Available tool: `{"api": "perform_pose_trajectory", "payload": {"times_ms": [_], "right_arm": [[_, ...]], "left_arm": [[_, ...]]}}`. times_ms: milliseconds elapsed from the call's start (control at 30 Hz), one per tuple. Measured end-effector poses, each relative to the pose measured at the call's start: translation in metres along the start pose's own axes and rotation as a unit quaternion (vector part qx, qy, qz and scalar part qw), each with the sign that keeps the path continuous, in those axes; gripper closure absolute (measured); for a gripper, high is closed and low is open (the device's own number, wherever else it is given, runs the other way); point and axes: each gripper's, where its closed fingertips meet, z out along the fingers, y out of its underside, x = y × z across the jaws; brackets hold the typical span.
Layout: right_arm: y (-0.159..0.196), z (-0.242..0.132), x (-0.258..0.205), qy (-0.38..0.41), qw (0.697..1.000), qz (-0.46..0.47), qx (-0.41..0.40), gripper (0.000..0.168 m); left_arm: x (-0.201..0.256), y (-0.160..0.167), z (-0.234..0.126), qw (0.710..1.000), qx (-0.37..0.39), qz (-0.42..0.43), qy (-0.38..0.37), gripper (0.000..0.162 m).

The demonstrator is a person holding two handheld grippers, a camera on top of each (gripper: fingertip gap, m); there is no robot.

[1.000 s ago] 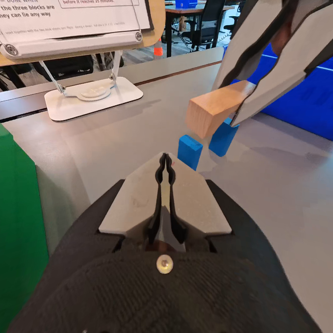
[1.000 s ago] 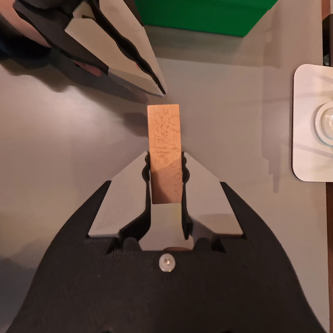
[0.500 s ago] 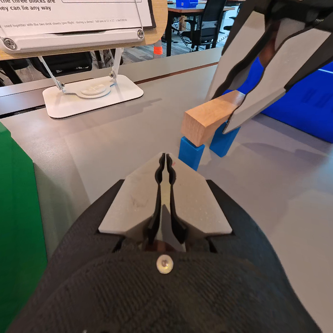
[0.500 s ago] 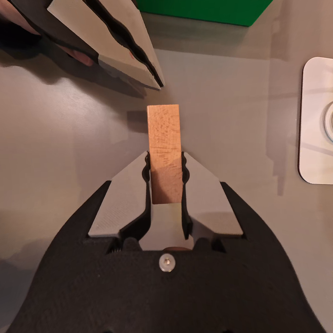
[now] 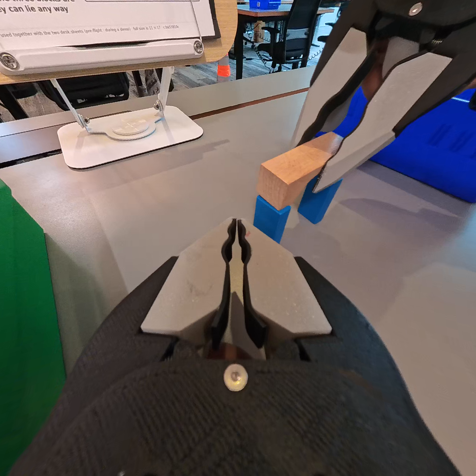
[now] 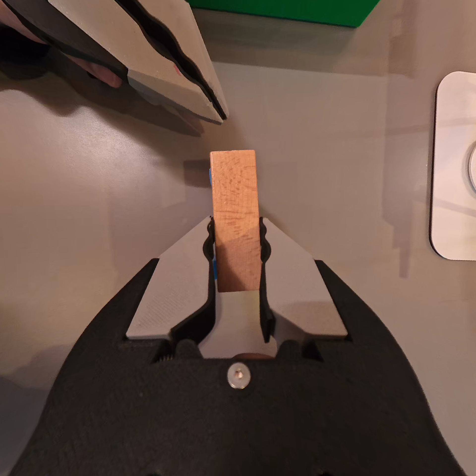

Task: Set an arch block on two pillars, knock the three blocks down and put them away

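The right gripper (image 6: 237, 221) pinches the wooden arch block (image 5: 291, 171) in its jaws, resting it across the two blue pillars (image 5: 270, 221) on the desk (image 5: 180, 195). The left gripper (image 5: 237, 222), jaws pressed together and empty, hovers just beside them. A sideways drag on release would likely topple the pillars early.

Wooden block (image 5: 291, 170) on two blue pillars
Right gripper (image 5: 332, 164) grips it; left gripper (image 5: 236, 221) closed, empty, near front pillar (image 5: 270, 221).
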Motion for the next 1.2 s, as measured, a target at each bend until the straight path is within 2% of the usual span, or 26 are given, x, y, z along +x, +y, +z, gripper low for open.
{"api": "perform_pose_trajectory", "payload": {"times_ms": [533,667,833,1000,1067,1200], "right_arm": [[0.0,0.003,0.0,0.0,1.0,0.008,0.012,0.137],[-0.011,-0.003,-0.004,-0.015,0.999,0.018,0.044,0.129],[-0.016,-0.012,0.001,0.011,0.998,0.021,0.056,0.127],[-0.036,-0.041,0.007,0.071,0.99,0.033,0.113,0.122],[-0.049,-0.058,-0.001,0.091,0.981,0.04,0.166,0.122],[-0.046,-0.081,-0.029,0.152,0.954,0.056,0.251,0.131]], "left_arm": [[-0.001,0.0,0.0,1.0,-0.001,-0.005,0.001,0.162],[0.0,0.001,0.0,1.0,-0.002,-0.005,0.003,0.162],[-0.001,0.001,0.0,1.0,-0.002,-0.011,0.003,0.161],[-0.003,0.002,0.0,1.0,-0.004,-0.017,0.001,0.159],[-0.004,0.002,0.0,1.0,-0.005,-0.019,-0.002,0.159],[-0.017,0.006,-0.001,0.999,-0.017,-0.024,-0.033,0.162]]}}
